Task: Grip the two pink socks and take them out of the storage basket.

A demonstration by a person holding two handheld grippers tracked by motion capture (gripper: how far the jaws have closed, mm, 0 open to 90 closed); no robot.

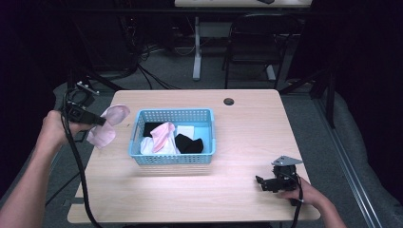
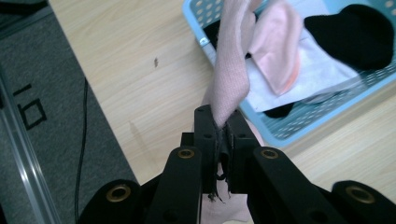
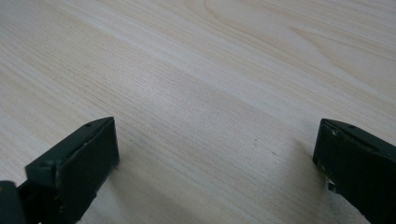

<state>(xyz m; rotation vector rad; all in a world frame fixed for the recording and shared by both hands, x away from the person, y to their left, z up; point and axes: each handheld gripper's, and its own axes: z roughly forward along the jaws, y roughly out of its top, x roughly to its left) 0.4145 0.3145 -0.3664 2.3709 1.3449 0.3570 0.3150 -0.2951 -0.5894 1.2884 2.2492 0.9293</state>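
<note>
A pale pink sock (image 1: 108, 124) hangs folded from my left gripper (image 1: 101, 121), held above the table's left edge, just left of the blue basket (image 1: 138, 124). In the left gripper view the two black jaws stand pressed together on the pink sock (image 2: 231, 70), with the gripper (image 2: 223, 123) aimed toward the basket (image 2: 299, 126). The basket holds a pink cloth (image 1: 162, 137), white pieces (image 1: 186, 131) and a black sock (image 1: 190, 144). My right gripper (image 1: 261, 183) rests low over the table's front right, and its jaws stand wide apart over bare wood (image 3: 215, 140).
The wooden table (image 1: 247, 128) has a round cable hole (image 1: 228, 101) at the back. A black chair (image 1: 256, 42) and a table leg (image 1: 196, 47) stand behind it. Grey floor (image 2: 42, 116) lies past the table's left edge.
</note>
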